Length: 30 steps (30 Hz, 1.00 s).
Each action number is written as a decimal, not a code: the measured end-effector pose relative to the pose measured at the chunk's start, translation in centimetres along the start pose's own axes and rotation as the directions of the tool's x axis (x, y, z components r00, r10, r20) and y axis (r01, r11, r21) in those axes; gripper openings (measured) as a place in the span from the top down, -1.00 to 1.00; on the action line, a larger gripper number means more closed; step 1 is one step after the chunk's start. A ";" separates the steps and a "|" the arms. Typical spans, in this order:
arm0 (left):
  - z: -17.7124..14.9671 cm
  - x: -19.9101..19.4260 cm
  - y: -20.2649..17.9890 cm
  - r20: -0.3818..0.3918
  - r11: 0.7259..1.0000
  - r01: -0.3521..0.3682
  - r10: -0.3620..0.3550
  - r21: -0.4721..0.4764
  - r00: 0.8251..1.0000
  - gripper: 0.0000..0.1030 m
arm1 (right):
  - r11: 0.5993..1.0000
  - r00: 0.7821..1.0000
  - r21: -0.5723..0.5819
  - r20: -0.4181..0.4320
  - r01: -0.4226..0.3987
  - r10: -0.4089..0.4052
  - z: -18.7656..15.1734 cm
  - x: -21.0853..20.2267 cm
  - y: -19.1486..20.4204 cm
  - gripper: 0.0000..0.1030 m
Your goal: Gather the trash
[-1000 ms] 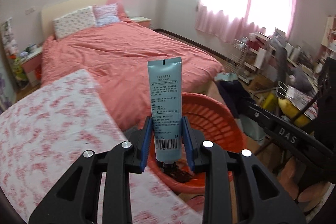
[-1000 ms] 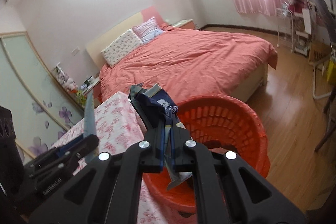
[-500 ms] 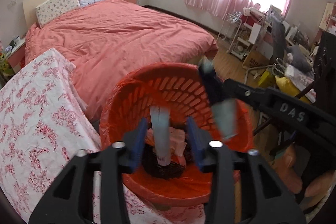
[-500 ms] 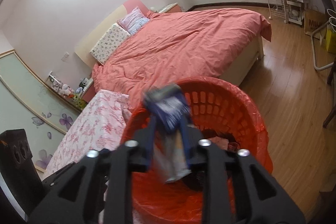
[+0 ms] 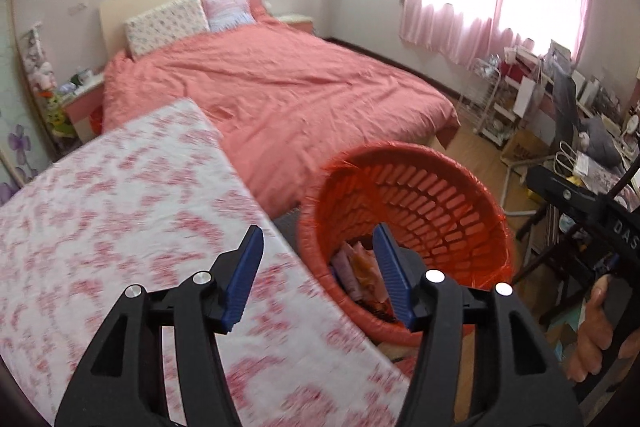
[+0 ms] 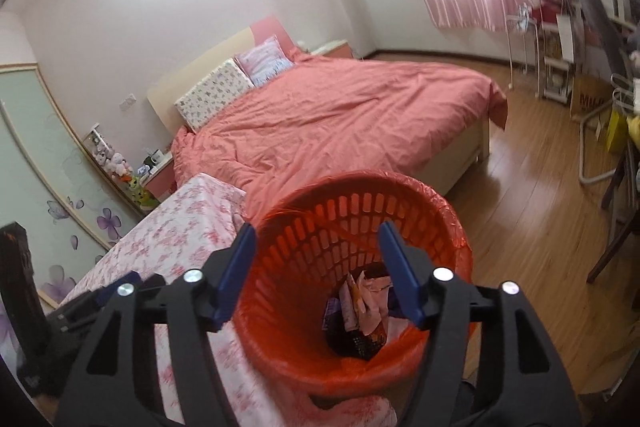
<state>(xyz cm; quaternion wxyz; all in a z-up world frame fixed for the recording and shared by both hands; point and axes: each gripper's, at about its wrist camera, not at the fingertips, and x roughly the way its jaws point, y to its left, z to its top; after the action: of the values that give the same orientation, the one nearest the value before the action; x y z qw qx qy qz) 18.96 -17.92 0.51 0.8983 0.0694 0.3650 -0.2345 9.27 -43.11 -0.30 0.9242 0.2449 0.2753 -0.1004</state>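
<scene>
An orange slatted trash basket [image 5: 436, 203] lined with an orange bag stands on the floor by the table's right edge; it also shows in the right wrist view [image 6: 400, 203]. Several wrappers and packets [image 6: 364, 311] lie at its bottom, partly seen in the left wrist view [image 5: 360, 275]. My left gripper [image 5: 318, 277] is open and empty, above the table edge and the basket's left rim. My right gripper [image 6: 318, 273] is open and empty, right above the basket's mouth. The right gripper's body [image 5: 588, 211] shows at the right of the left wrist view.
A table with a pink floral cloth [image 5: 100, 211] lies left of the basket, also in the right wrist view [image 6: 168, 239]. A bed with a coral cover [image 5: 280, 87] stands behind. Cluttered shelves and a chair [image 5: 560, 115] stand at the right on a wooden floor [image 6: 540, 211].
Both grippers opened over the basket. The blue tube left the left gripper and the dark blue packet left the right one; both dropped into the basket. The left gripper then swung up and left.
</scene>
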 end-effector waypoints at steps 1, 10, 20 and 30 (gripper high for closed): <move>-0.3 -1.0 0.3 0.015 1.000 -0.007 0.008 -0.003 1.000 -0.14 | 1.000 1.000 -0.014 0.015 -0.001 0.001 -0.4 -1.1 0.6 -0.30; -4.7 -10.2 3.5 0.152 0.993 -0.085 0.097 -0.079 0.984 -0.51 | 0.991 0.986 -0.120 0.167 0.050 -0.029 -4.8 -10.3 5.3 -0.89; -10.7 -15.9 5.4 0.270 0.946 -0.266 0.309 -0.185 0.912 -0.96 | 0.918 0.910 -0.210 0.321 0.338 -0.261 -10.7 -16.3 10.3 -0.92; -15.5 -18.2 5.7 0.287 0.881 -0.398 0.463 -0.257 0.839 -0.96 | 0.866 0.871 -0.247 0.363 0.434 -0.332 -16.3 -18.5 12.7 -0.92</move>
<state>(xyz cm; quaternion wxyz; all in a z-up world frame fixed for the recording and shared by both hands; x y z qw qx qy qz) 0.64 -1.62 1.53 0.9796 0.0235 0.1998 0.0010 -9.46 -23.02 3.19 0.9437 0.0123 0.1838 -0.2748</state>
